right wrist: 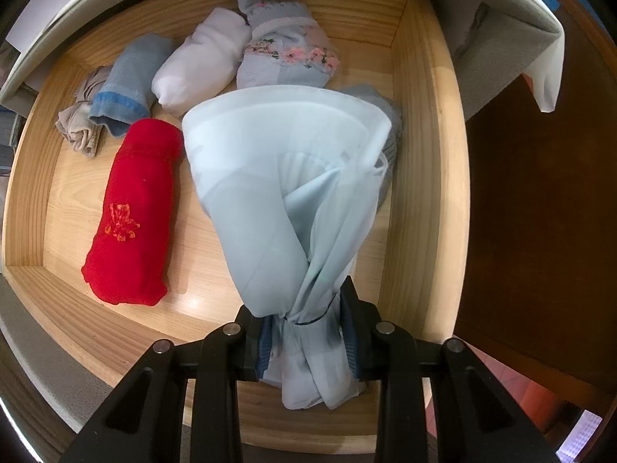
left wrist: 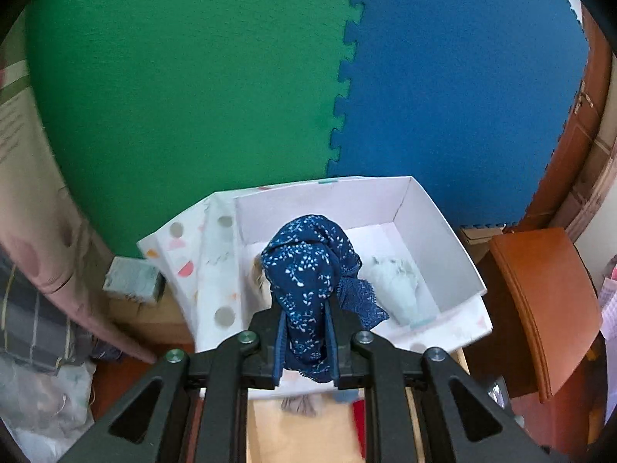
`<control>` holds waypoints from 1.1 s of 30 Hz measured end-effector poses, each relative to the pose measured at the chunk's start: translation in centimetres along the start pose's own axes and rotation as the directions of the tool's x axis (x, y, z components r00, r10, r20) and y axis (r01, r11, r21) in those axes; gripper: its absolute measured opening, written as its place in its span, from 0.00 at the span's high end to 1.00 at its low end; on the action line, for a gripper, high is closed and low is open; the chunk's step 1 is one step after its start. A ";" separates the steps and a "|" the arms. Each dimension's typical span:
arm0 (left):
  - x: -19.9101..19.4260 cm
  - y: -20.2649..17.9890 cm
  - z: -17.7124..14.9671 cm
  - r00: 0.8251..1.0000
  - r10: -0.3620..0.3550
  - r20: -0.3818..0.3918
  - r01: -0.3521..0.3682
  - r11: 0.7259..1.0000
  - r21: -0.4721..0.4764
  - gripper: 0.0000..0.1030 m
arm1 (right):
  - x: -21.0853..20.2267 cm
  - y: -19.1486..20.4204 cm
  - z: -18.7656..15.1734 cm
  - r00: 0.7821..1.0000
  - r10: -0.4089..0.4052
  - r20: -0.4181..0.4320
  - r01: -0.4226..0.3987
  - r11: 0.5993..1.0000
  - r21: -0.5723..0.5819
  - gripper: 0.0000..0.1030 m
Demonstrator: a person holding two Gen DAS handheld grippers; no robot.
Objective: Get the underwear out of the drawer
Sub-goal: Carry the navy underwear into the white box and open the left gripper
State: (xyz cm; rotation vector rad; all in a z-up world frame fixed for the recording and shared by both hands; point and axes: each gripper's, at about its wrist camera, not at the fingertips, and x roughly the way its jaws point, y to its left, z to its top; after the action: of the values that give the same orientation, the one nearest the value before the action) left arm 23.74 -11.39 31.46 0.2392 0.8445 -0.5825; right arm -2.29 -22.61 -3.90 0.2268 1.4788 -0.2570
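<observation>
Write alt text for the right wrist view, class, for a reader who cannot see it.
The right gripper is shut on a pale blue garment above an open wooden drawer. Rolled underwear lies inside: a red roll, a white roll, a blue-banded roll and a floral piece.

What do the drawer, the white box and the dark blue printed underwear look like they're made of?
Light wooden drawer: pale wood, apparently smooth-finished, with visible grain and a light glare on its floor.
White open box: probably matt cardboard, with thin flat walls and folded creases.
Dark blue underwear with white floral print: soft woven or knit fabric, bunched, with a lace edge.
</observation>
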 end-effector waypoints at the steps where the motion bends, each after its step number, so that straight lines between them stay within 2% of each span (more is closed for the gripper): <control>1: 1.2 -0.1 0.3 1.000 0.005 -0.010 -0.005 1.000 0.007 0.84 | 0.0 0.0 -0.1 1.000 0.000 0.000 0.000 1.000 -0.001 0.72; 7: 8.2 -0.4 -0.1 0.992 0.058 -0.108 -0.055 0.998 0.030 0.84 | -0.1 0.1 -0.3 1.000 -0.006 0.006 0.006 1.000 -0.014 0.72; 14: 13.5 0.4 -2.3 0.963 0.137 -0.234 -0.129 0.990 0.050 0.83 | -0.1 0.2 -0.4 1.000 -0.002 -0.002 0.002 1.000 -0.015 0.71; 18: 13.8 1.2 -2.7 0.960 0.155 -0.234 -0.149 0.988 0.043 0.83 | -0.1 0.0 -0.2 1.000 -0.001 -0.006 0.001 1.000 -0.017 0.71; 21: 13.8 1.8 -2.9 0.950 0.194 -0.244 -0.184 0.981 0.061 0.82 | 0.0 0.0 -0.1 1.000 -0.004 -0.011 0.004 1.000 -0.016 0.71; 25: 13.2 2.0 -3.2 0.957 0.178 -0.229 -0.169 0.984 0.060 0.80 | 0.0 0.0 0.0 1.000 -0.009 -0.011 0.009 1.000 -0.018 0.70; 28: 12.9 1.5 -3.2 0.961 0.190 -0.201 -0.175 0.980 0.092 0.75 | -0.1 0.2 0.0 1.000 -0.011 -0.011 0.011 1.000 -0.016 0.70; 30: 12.6 1.4 -3.0 0.965 0.176 -0.195 -0.165 0.984 0.070 0.62 | -0.1 0.2 0.0 1.000 -0.011 -0.008 0.011 1.000 -0.012 0.70; 33: 11.5 1.0 -2.5 0.971 0.163 -0.177 -0.154 0.986 0.065 0.56 | -0.2 0.1 0.0 1.000 -0.007 -0.005 0.007 1.000 -0.009 0.71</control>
State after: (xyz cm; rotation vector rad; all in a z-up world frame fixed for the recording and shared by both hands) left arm 28.68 -13.99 21.03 0.4075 0.9778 -0.4368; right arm -2.27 -22.46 -3.69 0.2158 1.4861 -0.2554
